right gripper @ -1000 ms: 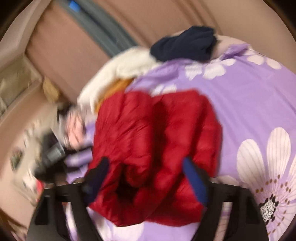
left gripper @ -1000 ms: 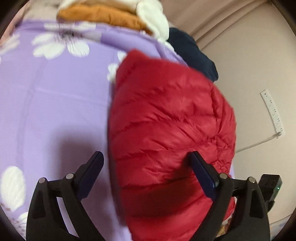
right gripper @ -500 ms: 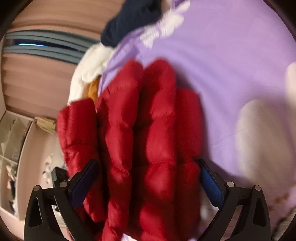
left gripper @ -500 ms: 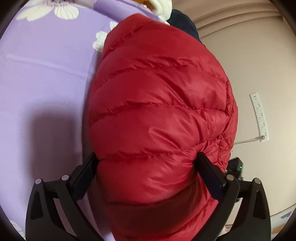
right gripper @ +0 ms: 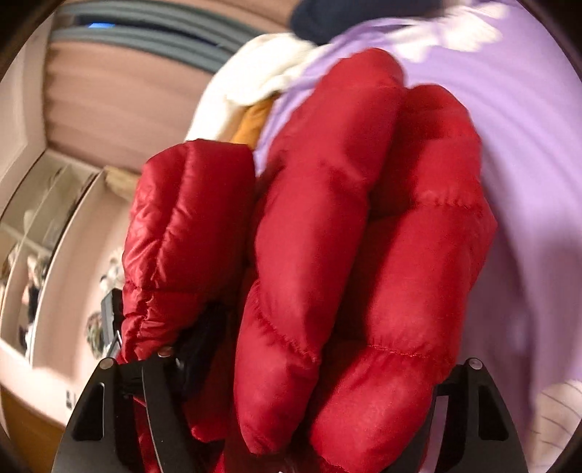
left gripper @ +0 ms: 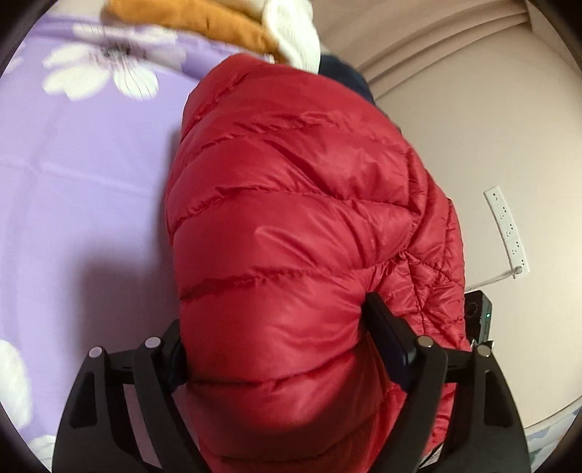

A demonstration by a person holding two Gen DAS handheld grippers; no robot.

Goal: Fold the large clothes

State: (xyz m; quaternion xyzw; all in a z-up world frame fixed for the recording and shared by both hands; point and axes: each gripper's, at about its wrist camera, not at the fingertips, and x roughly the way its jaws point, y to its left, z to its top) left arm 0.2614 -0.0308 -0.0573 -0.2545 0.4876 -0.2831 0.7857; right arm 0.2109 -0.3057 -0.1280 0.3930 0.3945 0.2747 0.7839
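Both hand-held grippers, left (left gripper: 276,327) and right (right gripper: 302,367), have just closed, squeezing the folded red puffer jacket (left gripper: 309,218) on the bed (left gripper: 72,182); seemingly ready to lift.

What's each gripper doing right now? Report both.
Left gripper: closing, clamped on the red puffer jacket.
Right gripper: closing on the same jacket.

A bed (left gripper: 72,189) spread with a lilac, white-flowered sheet carried a folded red puffer jacket (left gripper: 309,236), with orange (left gripper: 203,22), white (left gripper: 291,32) and navy (left gripper: 345,72) clothes at the frame's top.
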